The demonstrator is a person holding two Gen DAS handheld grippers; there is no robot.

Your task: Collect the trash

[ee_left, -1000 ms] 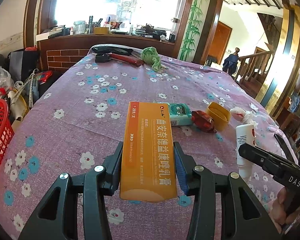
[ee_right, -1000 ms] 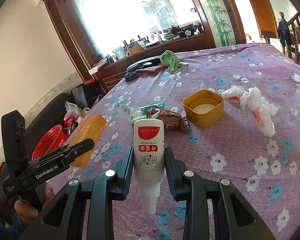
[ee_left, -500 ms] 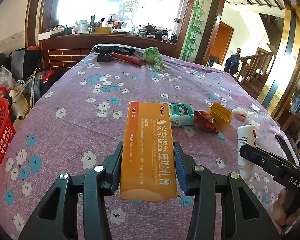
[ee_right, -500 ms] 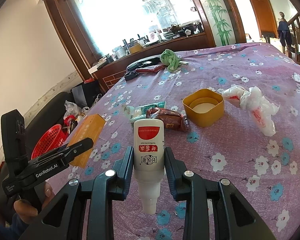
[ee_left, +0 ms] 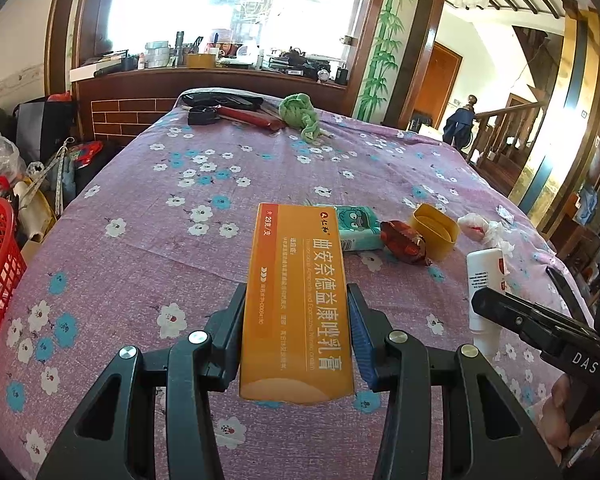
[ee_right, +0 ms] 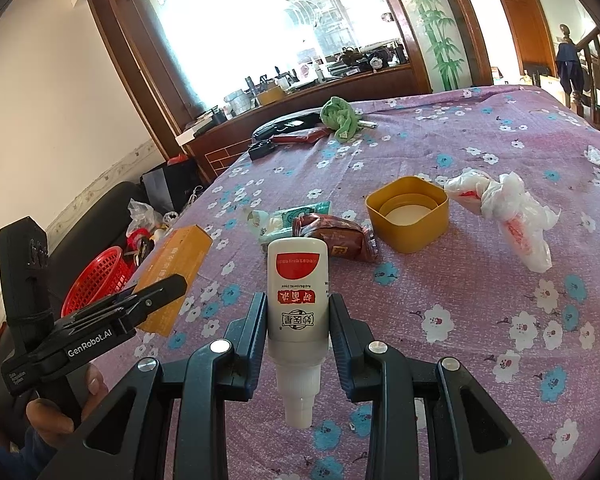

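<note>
Orange box (ee_left: 298,304): clamped lengthwise in left gripper (ee_left: 298,334), held above purple floral tablecloth (ee_left: 148,216)
White bottle (ee_right: 298,292): gripped nozzle-near by right gripper (ee_right: 298,332), red label facing up
Remaining trash: yellow tub (ee_right: 407,213), brown wrapper (ee_right: 334,236), teal packet (ee_right: 296,218), crumpled plastic bag (ee_right: 508,212), mid-table
Red basket (ee_right: 96,280): off table's left edge, low
Far end: green cloth (ee_left: 300,114)
</note>
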